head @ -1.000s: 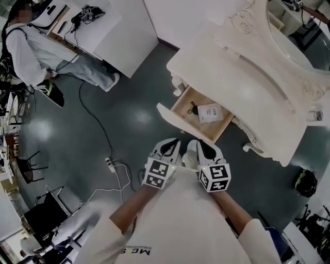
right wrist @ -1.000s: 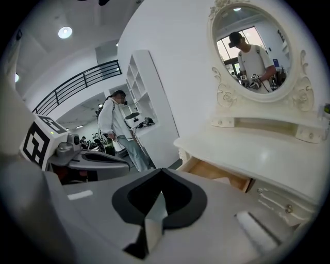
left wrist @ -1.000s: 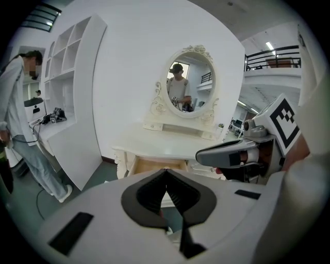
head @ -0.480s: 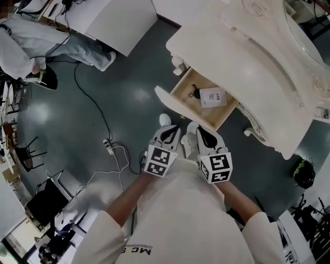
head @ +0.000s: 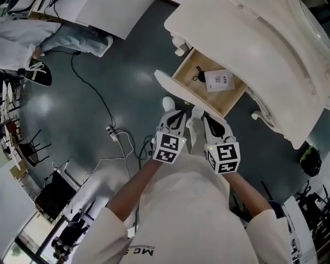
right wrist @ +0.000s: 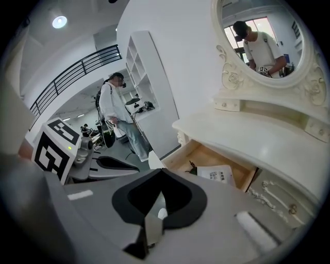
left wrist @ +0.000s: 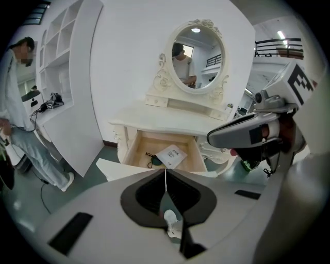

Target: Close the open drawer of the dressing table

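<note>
The white dressing table (head: 247, 46) has one drawer (head: 234, 100) pulled out, wooden inside. A white packet (head: 219, 80) and a small dark item (head: 198, 70) lie in it. Its white front panel (head: 175, 90) faces me. My left gripper (head: 175, 119) and right gripper (head: 209, 121) hang side by side just short of that panel, both shut and empty, touching nothing. The left gripper view shows the drawer (left wrist: 136, 152) straight ahead beyond the left gripper (left wrist: 165, 172). The right gripper view has the drawer (right wrist: 242, 178) right of the right gripper (right wrist: 161, 175).
A person (head: 31, 36) sits at a white desk (head: 103, 13) at the upper left. A cable with a power strip (head: 111, 131) runs over the dark floor left of me. A black chair (head: 51, 193) stands lower left, and a dark bag (head: 308, 160) lies right of the table.
Both grippers have sunk and come nearer the drawer's front panel, still shut. The drawer stands just as far out.
</note>
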`<state>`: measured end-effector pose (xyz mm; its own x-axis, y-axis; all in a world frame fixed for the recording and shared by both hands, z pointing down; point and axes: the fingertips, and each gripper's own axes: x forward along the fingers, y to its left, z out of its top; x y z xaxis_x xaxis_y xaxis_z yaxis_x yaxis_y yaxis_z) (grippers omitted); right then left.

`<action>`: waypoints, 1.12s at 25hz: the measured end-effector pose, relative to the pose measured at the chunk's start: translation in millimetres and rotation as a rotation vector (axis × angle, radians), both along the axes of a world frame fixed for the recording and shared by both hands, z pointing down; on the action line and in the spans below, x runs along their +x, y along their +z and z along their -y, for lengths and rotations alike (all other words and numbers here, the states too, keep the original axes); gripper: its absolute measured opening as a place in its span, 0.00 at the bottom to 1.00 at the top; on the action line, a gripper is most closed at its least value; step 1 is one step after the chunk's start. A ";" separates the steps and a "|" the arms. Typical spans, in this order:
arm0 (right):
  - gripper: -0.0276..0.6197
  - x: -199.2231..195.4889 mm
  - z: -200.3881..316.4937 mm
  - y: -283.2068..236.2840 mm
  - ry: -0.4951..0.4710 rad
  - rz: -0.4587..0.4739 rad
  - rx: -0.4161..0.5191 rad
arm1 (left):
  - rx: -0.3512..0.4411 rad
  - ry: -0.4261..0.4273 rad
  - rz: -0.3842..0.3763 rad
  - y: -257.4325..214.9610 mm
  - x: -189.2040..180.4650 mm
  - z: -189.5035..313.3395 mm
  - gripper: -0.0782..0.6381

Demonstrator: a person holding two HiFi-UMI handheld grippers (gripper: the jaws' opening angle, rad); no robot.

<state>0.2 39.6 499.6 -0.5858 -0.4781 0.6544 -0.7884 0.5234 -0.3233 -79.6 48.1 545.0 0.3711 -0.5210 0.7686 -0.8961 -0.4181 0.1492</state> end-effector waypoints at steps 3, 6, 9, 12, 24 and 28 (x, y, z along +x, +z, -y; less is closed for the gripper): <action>0.05 -0.6 -1.2 9.3 0.011 0.001 -0.009 | -0.014 0.006 0.001 14.3 0.8 -1.4 0.12; 0.05 -2.1 -0.1 19.6 0.025 -0.004 -0.021 | -0.018 0.008 0.003 27.1 -0.1 1.5 0.12; 0.05 -4.7 1.0 26.4 0.042 -0.003 -0.030 | -0.022 0.010 0.014 39.7 -2.5 4.9 0.12; 0.05 -6.5 0.7 33.7 0.049 0.001 -0.030 | -0.024 0.012 0.018 55.1 -2.0 7.7 0.12; 0.05 -8.1 -7.8 48.1 0.068 0.009 -0.053 | -0.054 0.031 0.032 99.0 7.4 -0.7 0.13; 0.05 -5.9 -10.2 52.5 0.077 0.023 -0.058 | -0.083 0.041 0.025 117.1 8.8 -1.5 0.23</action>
<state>-5.7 49.9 552.1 -0.5639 -0.4844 0.6689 -0.8177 0.4413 -0.3697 -70.8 49.6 662.1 0.3707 -0.4403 0.8178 -0.8825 -0.4413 0.1625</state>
